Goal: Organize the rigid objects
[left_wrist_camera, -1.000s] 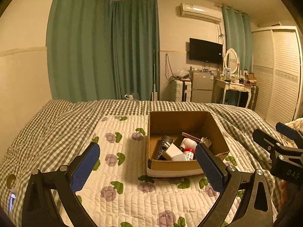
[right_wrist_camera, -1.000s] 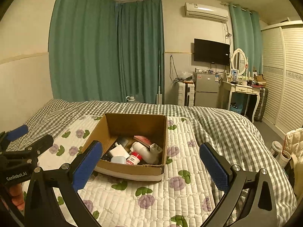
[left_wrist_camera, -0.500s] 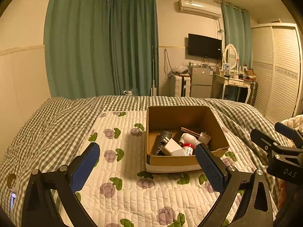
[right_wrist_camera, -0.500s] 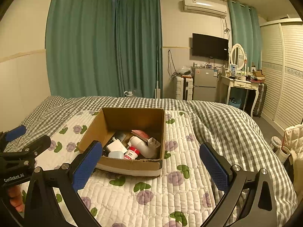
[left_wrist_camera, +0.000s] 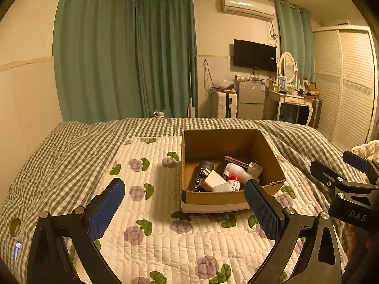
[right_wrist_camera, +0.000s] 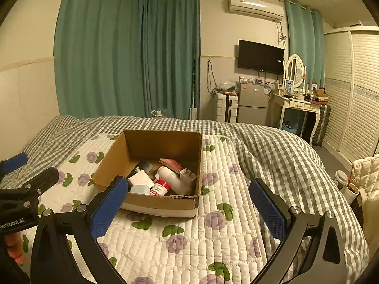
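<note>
An open cardboard box [left_wrist_camera: 267, 146] [right_wrist_camera: 111, 156] sits on a quilted flower-print mat on the bed. Inside lie a black remote [left_wrist_camera: 201, 174], a white block [left_wrist_camera: 213, 181] [right_wrist_camera: 141, 179], a white bottle with a red cap [left_wrist_camera: 233, 182] [right_wrist_camera: 161, 187], a white spray bottle [right_wrist_camera: 174, 177] and a reddish flat item [right_wrist_camera: 170, 163]. My left gripper [left_wrist_camera: 184, 209] is open and empty, in front of the box and apart from it. My right gripper [right_wrist_camera: 189, 209] is open and empty, also in front of the box.
The flower mat [left_wrist_camera: 151, 213] [right_wrist_camera: 225, 213] lies over a grey checked duvet [right_wrist_camera: 272, 146]. Each gripper shows at the edge of the other's view: the right one [left_wrist_camera: 348, 189], the left one [right_wrist_camera: 21, 189]. Beyond the bed stand a fridge [left_wrist_camera: 251, 99], a dressing table [right_wrist_camera: 300, 104] and a wardrobe.
Both views have dropped a little and moved slightly closer, so the box sits a bit higher in frame. Both grippers stay open and empty.
</note>
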A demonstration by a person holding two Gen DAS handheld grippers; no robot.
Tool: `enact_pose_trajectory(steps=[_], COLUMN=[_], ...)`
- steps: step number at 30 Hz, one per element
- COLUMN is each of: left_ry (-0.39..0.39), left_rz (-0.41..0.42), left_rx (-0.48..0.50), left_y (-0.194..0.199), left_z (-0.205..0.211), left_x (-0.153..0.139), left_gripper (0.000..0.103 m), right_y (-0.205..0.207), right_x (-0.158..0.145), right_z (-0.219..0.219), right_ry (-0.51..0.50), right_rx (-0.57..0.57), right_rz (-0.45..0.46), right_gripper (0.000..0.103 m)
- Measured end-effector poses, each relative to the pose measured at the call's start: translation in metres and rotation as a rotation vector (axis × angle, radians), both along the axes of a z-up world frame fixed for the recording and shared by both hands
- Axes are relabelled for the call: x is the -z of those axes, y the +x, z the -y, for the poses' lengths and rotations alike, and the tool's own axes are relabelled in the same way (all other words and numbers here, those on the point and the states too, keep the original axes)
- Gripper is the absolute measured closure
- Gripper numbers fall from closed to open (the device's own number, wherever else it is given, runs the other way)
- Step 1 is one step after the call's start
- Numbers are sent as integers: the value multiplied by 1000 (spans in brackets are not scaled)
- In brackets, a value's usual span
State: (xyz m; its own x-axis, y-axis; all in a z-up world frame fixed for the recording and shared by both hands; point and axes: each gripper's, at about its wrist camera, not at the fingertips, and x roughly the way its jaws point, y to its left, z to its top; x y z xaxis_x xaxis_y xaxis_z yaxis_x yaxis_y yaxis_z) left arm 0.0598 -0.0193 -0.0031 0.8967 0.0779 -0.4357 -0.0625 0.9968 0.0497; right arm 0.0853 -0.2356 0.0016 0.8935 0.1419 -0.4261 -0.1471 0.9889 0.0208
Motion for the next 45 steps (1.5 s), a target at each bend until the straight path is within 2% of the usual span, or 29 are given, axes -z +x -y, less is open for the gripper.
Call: enact_pose_trajectory(steps=[10,45], left_ry=[25,10], left_rz=[5,-21], left_rx=[-8,6], left_y=[-1,2], left_z=[1,0], left_x=[1,7], left_gripper=[0,0], right_y=[3,4], right_x=[3,9], right_z=[-2,1], right_ry=[-18,-33], right_rx=[9,25], right_rz=[-24,-31], right_gripper=[0,0])
